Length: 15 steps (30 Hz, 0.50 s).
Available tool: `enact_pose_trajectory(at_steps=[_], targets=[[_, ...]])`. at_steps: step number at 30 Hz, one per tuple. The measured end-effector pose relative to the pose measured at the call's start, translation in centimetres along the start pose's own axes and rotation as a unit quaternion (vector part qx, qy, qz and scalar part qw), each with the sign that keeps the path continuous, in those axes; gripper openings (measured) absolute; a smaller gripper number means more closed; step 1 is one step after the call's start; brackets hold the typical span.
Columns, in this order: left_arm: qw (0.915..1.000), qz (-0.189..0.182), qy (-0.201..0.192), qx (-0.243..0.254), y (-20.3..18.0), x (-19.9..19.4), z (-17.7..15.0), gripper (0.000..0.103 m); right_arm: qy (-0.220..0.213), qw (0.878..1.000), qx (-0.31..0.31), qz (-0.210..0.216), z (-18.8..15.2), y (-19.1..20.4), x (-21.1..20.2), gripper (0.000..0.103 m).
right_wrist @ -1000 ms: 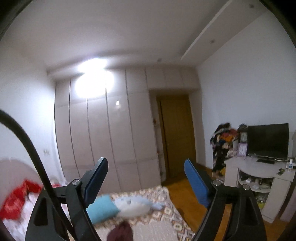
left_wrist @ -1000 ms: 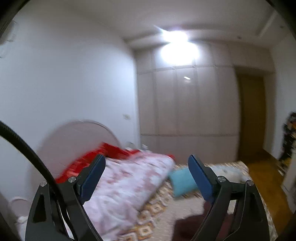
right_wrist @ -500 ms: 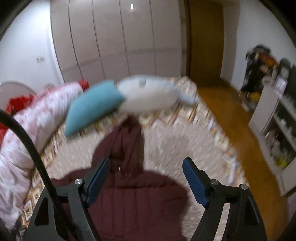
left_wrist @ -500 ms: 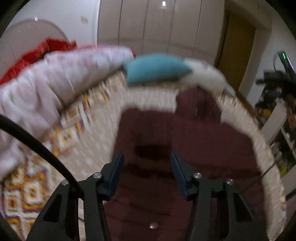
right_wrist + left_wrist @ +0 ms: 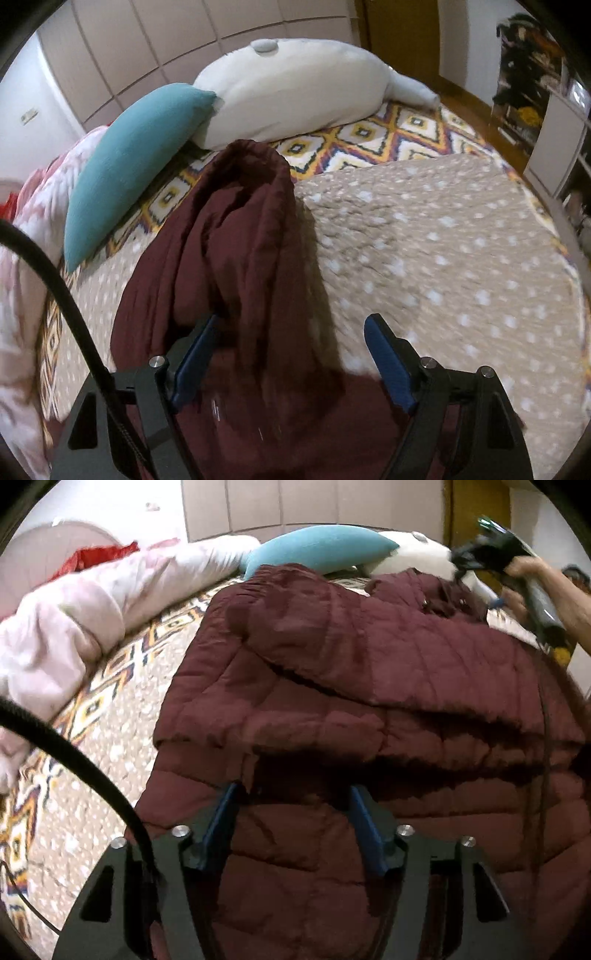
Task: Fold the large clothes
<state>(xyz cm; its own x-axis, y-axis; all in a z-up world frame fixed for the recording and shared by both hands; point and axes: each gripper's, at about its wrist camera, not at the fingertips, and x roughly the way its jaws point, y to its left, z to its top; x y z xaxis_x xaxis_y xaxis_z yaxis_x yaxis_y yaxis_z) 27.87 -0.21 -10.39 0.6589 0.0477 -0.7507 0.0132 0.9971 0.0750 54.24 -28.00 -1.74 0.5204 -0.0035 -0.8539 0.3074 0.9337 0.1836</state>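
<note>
Maroon quilted puffer jacket (image 5: 369,686), spread on patterned bedspread (image 5: 443,240). Left gripper (image 5: 295,808) and right gripper (image 5: 291,343): both released, jaws straddling fabric. Step: opening grasp. Next: pinch edges.

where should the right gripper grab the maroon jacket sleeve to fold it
Probably near the sleeve's far cuff end, coming down from above with the right gripper astride its width. The sleeve lies stretched away across the bedspread toward the teal pillow, bunched into a raised ridge narrow enough for the open jaws to straddle. A cuff grip should let it swing back over the jacket body.
</note>
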Motion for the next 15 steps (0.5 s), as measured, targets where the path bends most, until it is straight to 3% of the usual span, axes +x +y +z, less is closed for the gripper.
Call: enact_pose_trajectory(at_steps=[5, 6, 7, 8, 9, 11, 15], targets=[[0.9999, -0.01, 0.001, -0.009, 0.5, 0.2, 0.0, 0.065, 0.016, 1.0, 0.001, -0.021, 1.4, 1.6, 4.2, 0.083], [0.9999, -0.008, 0.0, -0.007, 0.4, 0.2, 0.0, 0.065, 0.02, 0.999, 0.002, -0.025, 1.5, 1.8, 5.0, 0.073], [1.0, -0.007, 0.0, -0.006, 0.4, 0.3, 0.0, 0.065, 0.022, 0.999, 0.001, -0.024, 1.4, 2.0, 5.3, 0.047], [1.0, -0.008, 0.0, -0.006, 0.4, 0.3, 0.0, 0.065, 0.022, 1.0, -0.001, -0.017, 1.3, 2.1, 5.5, 0.032], [0.9999, -0.008, 0.0, -0.006, 0.4, 0.2, 0.0, 0.065, 0.017, 1.0, -0.004, -0.016, 1.1, 2.3, 5.4, 0.025], [0.9999, -0.009, 0.0, -0.006, 0.2, -0.1, 0.0, 0.065, -0.006, 0.999, -0.027, -0.023, 0.9, 3.0, 4.1, 0.018], [0.9999, -0.012, 0.001, -0.008, 0.4, 0.0, 0.0, 0.066, -0.043, 0.997, -0.069, -0.016, 0.0, 4.3, 0.0, 0.015]])
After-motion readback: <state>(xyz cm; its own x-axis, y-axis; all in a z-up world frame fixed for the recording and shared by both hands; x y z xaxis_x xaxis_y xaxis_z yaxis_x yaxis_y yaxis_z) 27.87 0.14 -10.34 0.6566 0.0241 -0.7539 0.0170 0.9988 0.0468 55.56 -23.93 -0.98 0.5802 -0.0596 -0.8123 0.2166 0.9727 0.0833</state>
